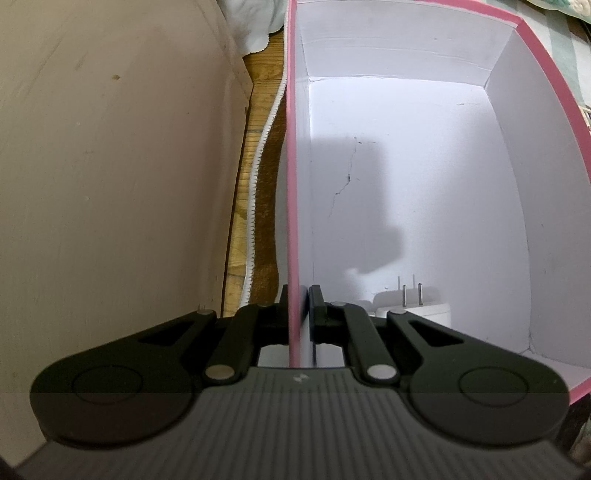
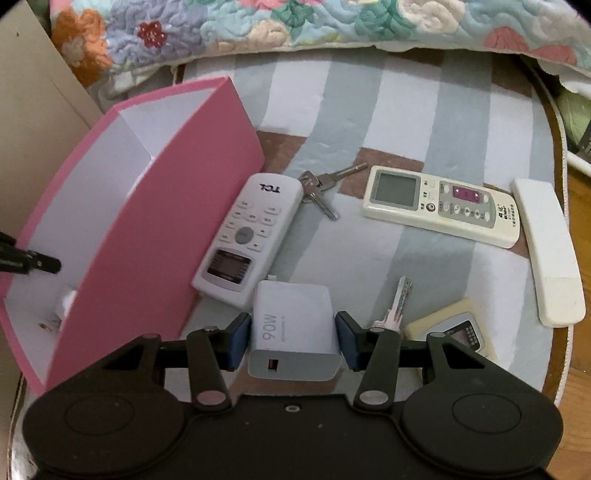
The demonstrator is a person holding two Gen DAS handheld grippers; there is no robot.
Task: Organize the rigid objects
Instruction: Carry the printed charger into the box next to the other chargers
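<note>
A pink box (image 2: 147,221) with a white inside stands at the left of a striped cushion. My left gripper (image 1: 300,306) is shut on the box's left wall (image 1: 291,184), one finger outside and one inside. A white plug adapter (image 1: 417,310) lies on the box floor. My right gripper (image 2: 293,339) straddles a white 90W charger (image 2: 293,332) lying on the cushion; its blue pads (image 2: 238,339) sit close at both sides, and I cannot tell whether they press it. A white TCL remote (image 2: 251,236) lies just beyond the charger.
On the cushion (image 2: 369,110) lie a bunch of keys (image 2: 321,184), a cream remote (image 2: 443,205), a white handset-shaped piece (image 2: 550,251), a single key (image 2: 397,302) and a small cream device (image 2: 454,328). A floral quilt (image 2: 295,22) lies behind. A beige panel (image 1: 110,166) stands left of the box.
</note>
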